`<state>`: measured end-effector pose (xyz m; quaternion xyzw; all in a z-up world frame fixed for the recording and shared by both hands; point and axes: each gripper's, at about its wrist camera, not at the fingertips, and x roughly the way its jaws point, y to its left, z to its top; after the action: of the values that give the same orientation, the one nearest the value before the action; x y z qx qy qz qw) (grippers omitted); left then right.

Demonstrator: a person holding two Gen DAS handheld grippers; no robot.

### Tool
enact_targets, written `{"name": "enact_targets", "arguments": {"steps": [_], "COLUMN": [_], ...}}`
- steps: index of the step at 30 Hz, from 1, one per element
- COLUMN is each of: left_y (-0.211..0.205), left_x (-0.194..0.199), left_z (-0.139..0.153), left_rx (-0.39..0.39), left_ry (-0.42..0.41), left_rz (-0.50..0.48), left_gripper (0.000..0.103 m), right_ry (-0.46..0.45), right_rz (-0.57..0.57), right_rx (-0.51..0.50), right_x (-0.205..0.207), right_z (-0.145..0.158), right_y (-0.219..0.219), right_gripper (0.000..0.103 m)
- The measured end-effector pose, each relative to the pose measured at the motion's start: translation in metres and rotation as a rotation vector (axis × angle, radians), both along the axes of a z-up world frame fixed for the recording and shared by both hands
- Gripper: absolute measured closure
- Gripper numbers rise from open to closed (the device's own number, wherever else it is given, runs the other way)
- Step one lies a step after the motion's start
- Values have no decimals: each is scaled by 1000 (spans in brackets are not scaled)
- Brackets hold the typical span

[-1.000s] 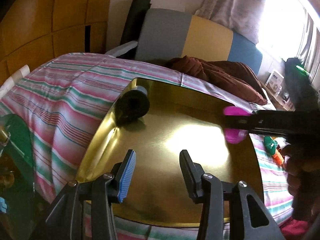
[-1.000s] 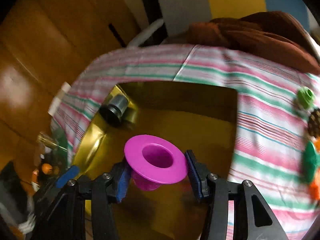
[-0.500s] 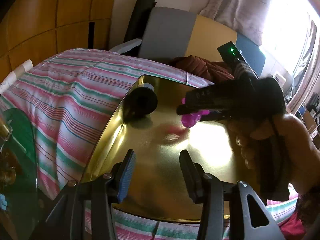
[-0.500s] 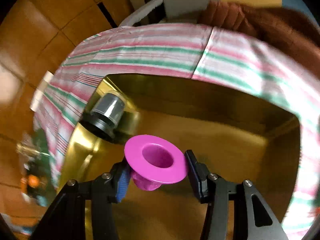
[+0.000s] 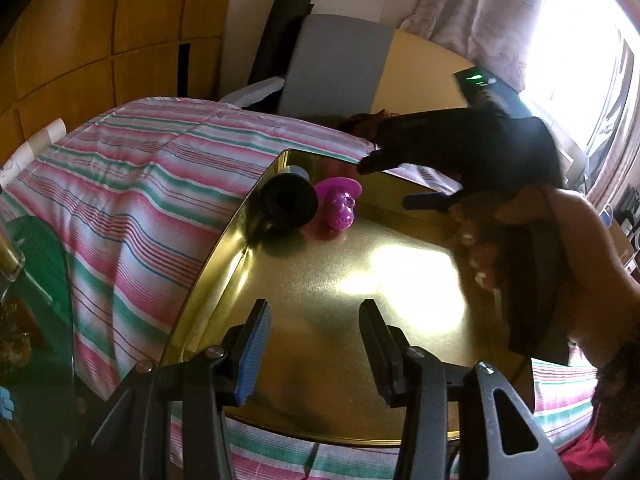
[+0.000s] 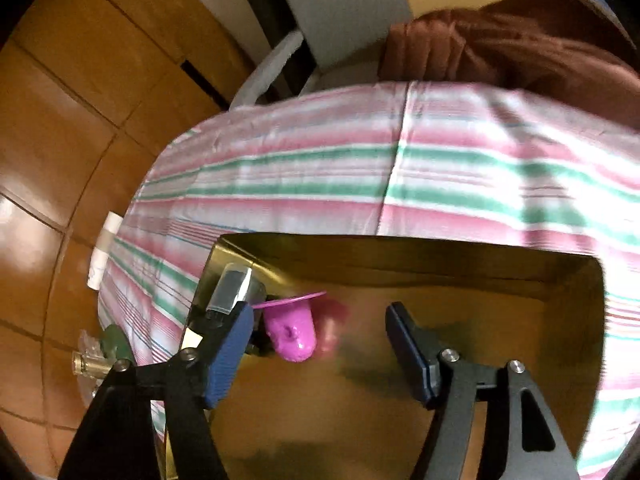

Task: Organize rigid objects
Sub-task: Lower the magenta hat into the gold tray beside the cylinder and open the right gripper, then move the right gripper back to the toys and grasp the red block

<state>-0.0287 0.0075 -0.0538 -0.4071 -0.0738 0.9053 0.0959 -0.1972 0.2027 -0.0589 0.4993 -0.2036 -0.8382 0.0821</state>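
Left wrist: pink cup [image 5: 339,204] touching black cylinder [image 5: 289,203]; gold tray [image 5: 280,344] corner.

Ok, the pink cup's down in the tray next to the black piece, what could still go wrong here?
1. The pink cup lies tipped against the black cylinder; being round, it may roll across the gold tray.
2. The right gripper is open, but its left finger sits close beside the cup, so pulling back sideways could knock it or the cylinder.
3. The tray rests on soft striped bedding, so leaning on it could tilt everything.
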Motion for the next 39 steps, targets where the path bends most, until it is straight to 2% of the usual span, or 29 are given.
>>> {"name": "enact_targets", "arguments": {"steps": [6,18,23,31,39], "left_y": [4,14,18,43,79], "left_x": [2,9,12,26,46], "left_z": [-1,1,3,10,16], "left_rx": [-13,-45,-13,-24,-30], "left_ry": [3,16,7,50,83], "left_rz": [-8,-23,-46,-125,-249], "left_gripper": [57,57,57,57,57], "right_ry": [58,164,184,194,126], "right_rz": [61,128,118,37,-113], "right_rx": [126,255,300,356,387], "right_x": [33,105,133,181,220], "right_z": [18,38,40,39,24], "right_y": [-2,-6,5,54,132], "right_gripper": [33,33,33,33,33]}}
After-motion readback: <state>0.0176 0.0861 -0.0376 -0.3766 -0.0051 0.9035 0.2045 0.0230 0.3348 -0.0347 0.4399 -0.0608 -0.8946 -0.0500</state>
